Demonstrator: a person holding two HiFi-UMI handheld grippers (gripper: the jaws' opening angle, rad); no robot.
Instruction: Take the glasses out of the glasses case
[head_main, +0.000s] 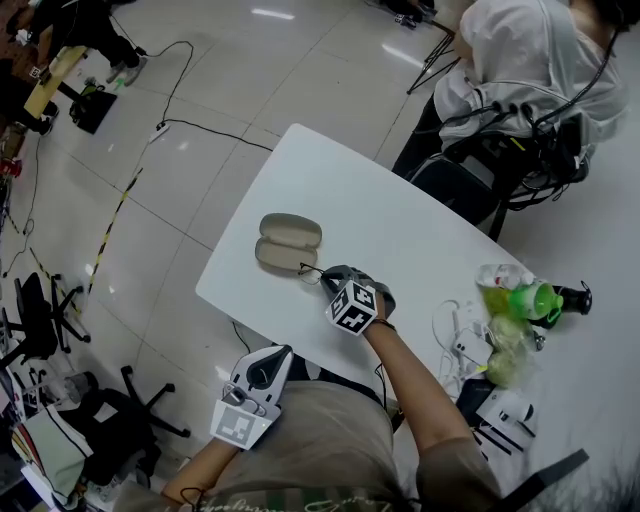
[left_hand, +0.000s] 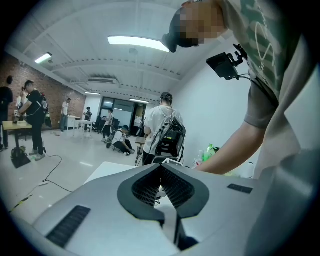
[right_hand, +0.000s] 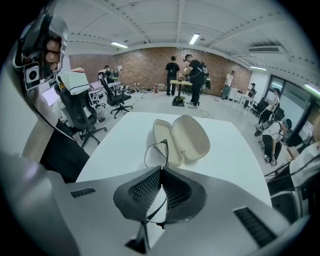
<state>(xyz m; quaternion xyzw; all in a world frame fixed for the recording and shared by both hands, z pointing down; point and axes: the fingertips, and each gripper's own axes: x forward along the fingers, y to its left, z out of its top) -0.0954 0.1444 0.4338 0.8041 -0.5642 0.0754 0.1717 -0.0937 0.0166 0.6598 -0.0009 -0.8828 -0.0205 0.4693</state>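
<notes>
Head view: glasses (mostly hidden)

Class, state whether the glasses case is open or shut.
Open: the case lies with both halves spread, hollows up; the glasses are outside, held by the right gripper.

We see bare surface beyond the open case. Bottles and cables crowd its right edge

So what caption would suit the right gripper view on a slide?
Right gripper shut on the thin-framed glasses, held in front of the open beige glasses case on a white table.
</notes>
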